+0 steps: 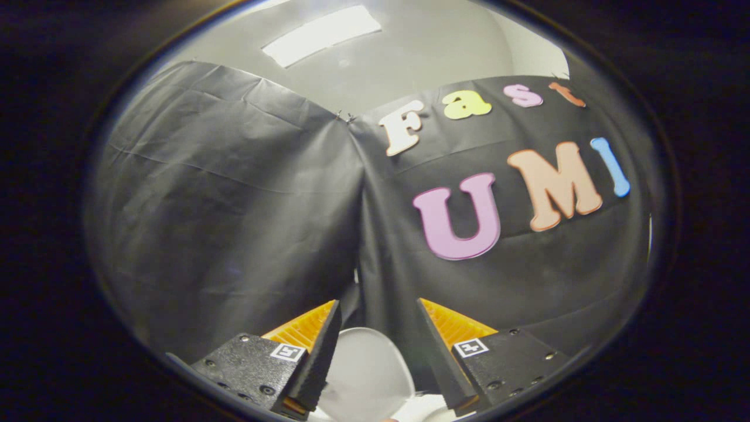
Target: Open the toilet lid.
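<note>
Two fingers of the gripper (375, 346) rise from the low part of the gripper view, spread apart with a clear gap between them and pressing on nothing. On the left, the black cloth wall (234, 199) of the booth hangs in creased folds, and above it a pale ceiling carries a bright rectangular ceiling light (321, 34). The left finger (313, 363) stands just ahead of that cloth, a small square marker (287, 352) fixed to its mount. In the gap between the fingers, and partly behind the left one, sits the white toilet lid (366, 372), rounded at its top edge; whether it is raised or lying flat cannot be told from here. A seam where two cloth panels meet runs up just beyond the lid. The right finger (442, 357) stands beside the lid without touching it.
</note>
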Available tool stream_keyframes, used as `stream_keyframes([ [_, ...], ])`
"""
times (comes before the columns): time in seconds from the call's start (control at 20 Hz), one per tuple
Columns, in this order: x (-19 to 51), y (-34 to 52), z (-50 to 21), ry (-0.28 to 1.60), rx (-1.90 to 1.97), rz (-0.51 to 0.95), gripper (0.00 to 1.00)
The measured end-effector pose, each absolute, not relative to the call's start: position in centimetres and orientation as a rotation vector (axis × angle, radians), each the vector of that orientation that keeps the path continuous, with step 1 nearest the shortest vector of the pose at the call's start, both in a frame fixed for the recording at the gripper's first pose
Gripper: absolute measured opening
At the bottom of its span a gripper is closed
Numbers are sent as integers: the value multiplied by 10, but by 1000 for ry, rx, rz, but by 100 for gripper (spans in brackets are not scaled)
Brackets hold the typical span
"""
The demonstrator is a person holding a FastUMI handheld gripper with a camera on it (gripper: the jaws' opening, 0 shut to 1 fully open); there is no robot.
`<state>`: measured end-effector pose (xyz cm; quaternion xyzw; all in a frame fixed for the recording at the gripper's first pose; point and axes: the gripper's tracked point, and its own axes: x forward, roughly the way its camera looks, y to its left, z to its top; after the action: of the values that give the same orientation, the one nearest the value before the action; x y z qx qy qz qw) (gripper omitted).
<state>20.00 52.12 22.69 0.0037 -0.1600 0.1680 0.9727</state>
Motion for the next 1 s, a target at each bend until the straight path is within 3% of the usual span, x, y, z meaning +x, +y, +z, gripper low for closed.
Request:
stream_keyframes([
  [0.45, 171, 354, 244, -334, -32, 51, 77],
  [1.0, 123, 202, 205, -287, 17, -218, 78],
])
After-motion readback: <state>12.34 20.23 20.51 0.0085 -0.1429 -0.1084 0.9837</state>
